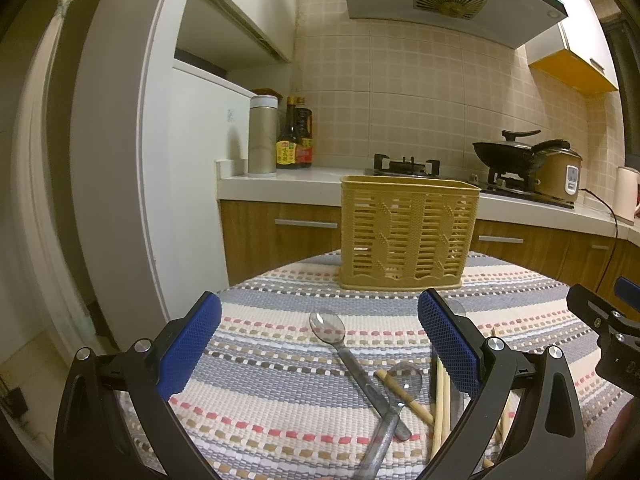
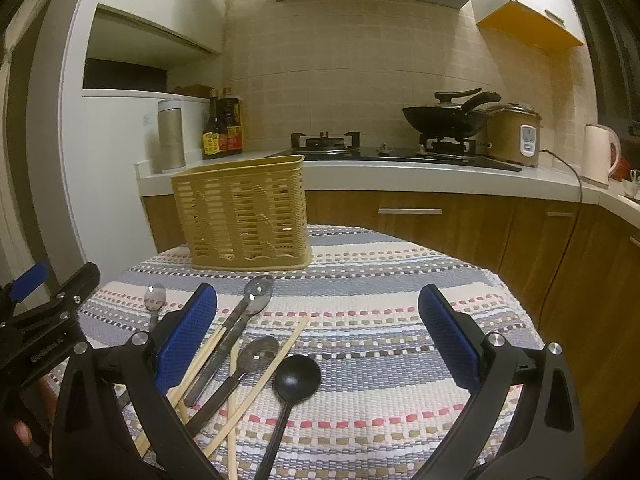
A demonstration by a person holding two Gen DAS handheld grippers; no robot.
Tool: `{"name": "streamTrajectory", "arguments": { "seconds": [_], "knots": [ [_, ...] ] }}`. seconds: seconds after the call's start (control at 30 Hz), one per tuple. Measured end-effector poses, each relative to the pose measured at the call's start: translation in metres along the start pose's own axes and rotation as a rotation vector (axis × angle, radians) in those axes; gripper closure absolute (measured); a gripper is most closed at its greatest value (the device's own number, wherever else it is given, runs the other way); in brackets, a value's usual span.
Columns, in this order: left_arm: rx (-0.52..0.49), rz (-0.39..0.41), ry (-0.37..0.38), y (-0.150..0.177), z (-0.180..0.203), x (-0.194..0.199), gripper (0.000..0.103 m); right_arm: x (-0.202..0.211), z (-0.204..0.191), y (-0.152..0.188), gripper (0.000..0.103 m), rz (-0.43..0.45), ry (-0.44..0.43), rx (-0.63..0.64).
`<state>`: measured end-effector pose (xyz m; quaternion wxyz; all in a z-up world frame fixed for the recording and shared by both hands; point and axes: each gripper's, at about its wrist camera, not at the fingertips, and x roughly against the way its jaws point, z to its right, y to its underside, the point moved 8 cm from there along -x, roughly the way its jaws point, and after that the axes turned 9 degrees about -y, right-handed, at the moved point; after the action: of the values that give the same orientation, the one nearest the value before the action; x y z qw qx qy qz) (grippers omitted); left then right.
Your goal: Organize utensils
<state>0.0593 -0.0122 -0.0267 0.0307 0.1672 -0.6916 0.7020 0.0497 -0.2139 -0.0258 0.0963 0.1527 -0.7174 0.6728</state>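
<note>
A tan slotted utensil basket [image 1: 408, 236] [image 2: 244, 216] stands upright at the far side of the striped tablecloth. Loose utensils lie in front of it: metal spoons [image 1: 352, 356] [image 2: 244, 316], wooden chopsticks [image 1: 440, 408] [image 2: 260, 380] and a black ladle [image 2: 294, 384]. My left gripper [image 1: 320, 344] is open above the cloth, one spoon lying between its blue pads. My right gripper [image 2: 318, 336] is open too, with the ladle and a slotted spoon [image 2: 248, 364] between its fingers. Neither holds anything. The right gripper's body [image 1: 612, 340] shows at the left wrist view's right edge.
Behind the table runs a kitchen counter [image 2: 400, 170] with a gas stove [image 2: 328, 142], a black wok [image 2: 448, 118], a rice cooker [image 2: 516, 134], sauce bottles [image 1: 295, 136] and a canister [image 1: 262, 136]. A white fridge [image 1: 188, 184] stands to the left. A kettle [image 2: 600, 154] sits far right.
</note>
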Motion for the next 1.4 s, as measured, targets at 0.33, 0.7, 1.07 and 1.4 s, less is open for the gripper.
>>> {"name": "streamTrajectory", "arguments": {
  "seconds": [0.33,0.7,1.07,1.4],
  "knots": [
    [-0.142,-0.201,0.320,0.010,0.004,-0.017,0.015,-0.024,0.013,0.012,0.006,-0.181,0.000,-0.090],
    [-0.374,-0.528,0.564,0.049,0.029,-0.035,0.049,-0.067,-0.007,-0.003,0.022,-0.525,-0.141,-0.074],
    [-0.566,-0.682,0.561,0.082,0.052,-0.036,0.072,-0.154,-0.034,0.020,0.042,-0.851,-0.187,-0.149],
    [-0.536,-0.741,0.562,0.091,0.067,-0.050,0.090,-0.197,-0.045,0.043,0.061,-0.945,-0.108,-0.111]
  ]
}}
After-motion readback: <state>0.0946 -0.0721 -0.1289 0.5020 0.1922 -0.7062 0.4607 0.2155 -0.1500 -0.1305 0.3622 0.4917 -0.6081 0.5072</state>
